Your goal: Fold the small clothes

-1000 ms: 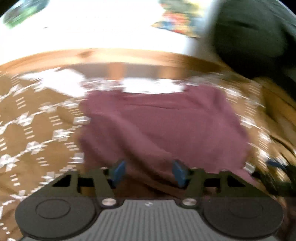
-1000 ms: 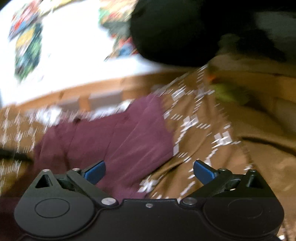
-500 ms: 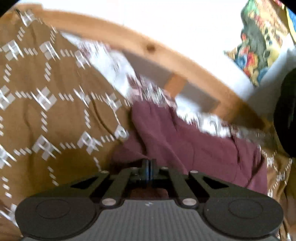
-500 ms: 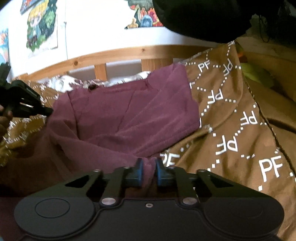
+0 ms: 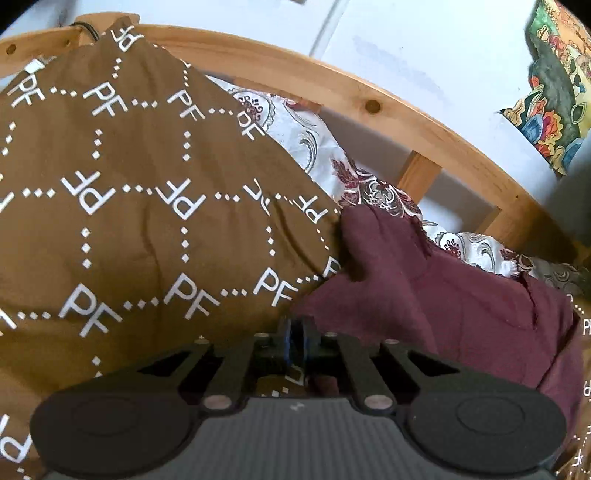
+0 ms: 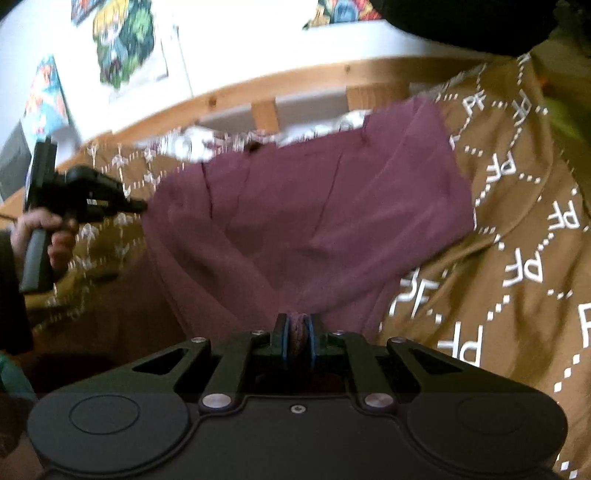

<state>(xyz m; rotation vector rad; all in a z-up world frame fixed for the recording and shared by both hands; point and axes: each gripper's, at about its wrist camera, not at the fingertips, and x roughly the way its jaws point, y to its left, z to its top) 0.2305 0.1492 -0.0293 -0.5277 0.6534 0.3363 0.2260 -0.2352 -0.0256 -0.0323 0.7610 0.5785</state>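
Observation:
A maroon garment (image 5: 461,306) (image 6: 314,206) lies rumpled on a brown blanket (image 5: 129,221) (image 6: 517,258) printed with white letters. My left gripper (image 5: 296,332) sits at the garment's left edge, pads almost together on a thin bit of the cloth, jaws just easing open. From the right wrist view the same left gripper (image 6: 142,206) shows held in a hand (image 6: 40,225), its tip touching the garment's left side. My right gripper (image 6: 298,332) pinches a bunched fold of the near hem between its blue pads, jaws easing open slightly, cloth still pressed.
A wooden bed rail (image 5: 369,107) (image 6: 295,81) curves behind the garment, with a white patterned sheet (image 5: 306,136) in front of it. Colourful posters (image 6: 122,48) hang on the white wall. A dark bulky shape (image 6: 480,26) fills the upper right.
Both grippers went from open to closed on the garment. The left one swung to the garment's left edge and rolled. The right one gathered the near hem into a fold.

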